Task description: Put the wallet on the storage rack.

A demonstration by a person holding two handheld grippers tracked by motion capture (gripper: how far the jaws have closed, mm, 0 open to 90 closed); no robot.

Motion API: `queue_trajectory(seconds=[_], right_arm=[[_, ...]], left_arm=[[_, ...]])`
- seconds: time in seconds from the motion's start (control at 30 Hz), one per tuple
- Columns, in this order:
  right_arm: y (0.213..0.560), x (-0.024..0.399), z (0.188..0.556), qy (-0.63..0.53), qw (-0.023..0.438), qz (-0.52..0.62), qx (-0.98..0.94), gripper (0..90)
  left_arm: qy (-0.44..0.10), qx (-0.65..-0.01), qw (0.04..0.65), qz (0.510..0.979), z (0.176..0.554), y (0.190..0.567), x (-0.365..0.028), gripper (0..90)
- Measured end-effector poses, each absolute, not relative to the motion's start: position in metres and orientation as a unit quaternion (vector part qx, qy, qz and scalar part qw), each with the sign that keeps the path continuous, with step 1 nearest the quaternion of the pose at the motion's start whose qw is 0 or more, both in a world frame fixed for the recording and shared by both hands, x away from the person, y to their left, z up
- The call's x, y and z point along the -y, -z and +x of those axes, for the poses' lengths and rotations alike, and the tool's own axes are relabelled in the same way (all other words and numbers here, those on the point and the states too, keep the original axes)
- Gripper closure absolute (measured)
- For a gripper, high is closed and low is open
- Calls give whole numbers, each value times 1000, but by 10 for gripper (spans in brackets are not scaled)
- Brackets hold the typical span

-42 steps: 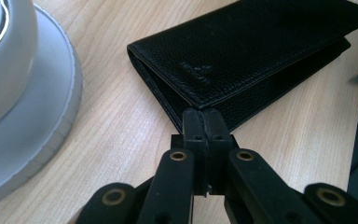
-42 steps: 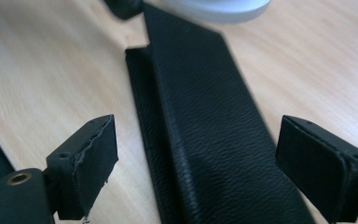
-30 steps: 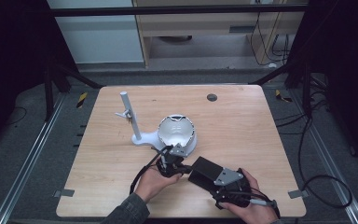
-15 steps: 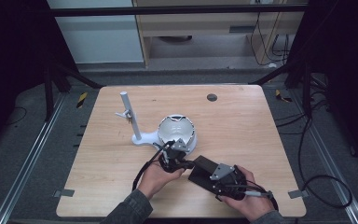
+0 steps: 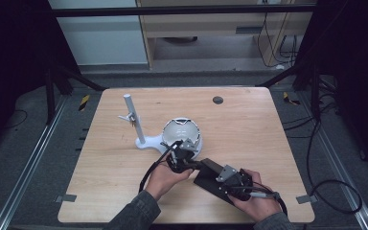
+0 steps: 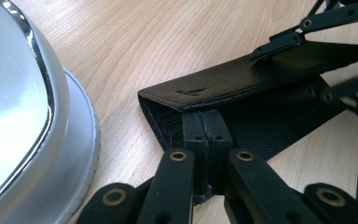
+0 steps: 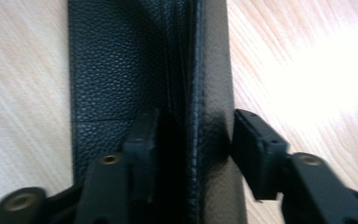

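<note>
Fingers of the left gripper (image 6: 207, 140) clamp the black wallet's (image 5: 210, 173) lower flap at lower centre, while the right gripper's (image 7: 193, 140) have just been closing round its raised flap, nearly gripping.

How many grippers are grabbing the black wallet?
2. The left gripper pinches the black wallet at its end near the white bowl-shaped thing. The right gripper reaches around the wallet's other end, nearer the table's front edge.
</note>
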State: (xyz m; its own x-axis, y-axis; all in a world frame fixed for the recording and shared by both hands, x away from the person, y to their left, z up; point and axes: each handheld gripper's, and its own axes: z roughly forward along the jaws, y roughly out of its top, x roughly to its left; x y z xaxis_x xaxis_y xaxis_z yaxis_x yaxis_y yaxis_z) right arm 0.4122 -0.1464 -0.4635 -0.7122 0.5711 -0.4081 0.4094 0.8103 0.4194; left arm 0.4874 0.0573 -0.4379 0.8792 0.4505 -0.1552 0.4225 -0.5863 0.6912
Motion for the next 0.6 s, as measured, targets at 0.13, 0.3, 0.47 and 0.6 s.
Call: queue_trajectory(seconds=[0.13,0.3,0.47,0.6], right_arm=[[462,147,414,-135,288,259,-912,752],[455,150,416,-133,300,253,-910,840],[449,155,416,-145,300,254,-908,842],[442,162,411,-175,302,259,-900,842]], left_arm=[[-20,-245,380,892,487,438,-59,898],[-25,-254,383,888,483,437,-65,846],[-32,-252,383,888,475,436,-73,788],[-41,-253,387,886,466,433,-83,714]])
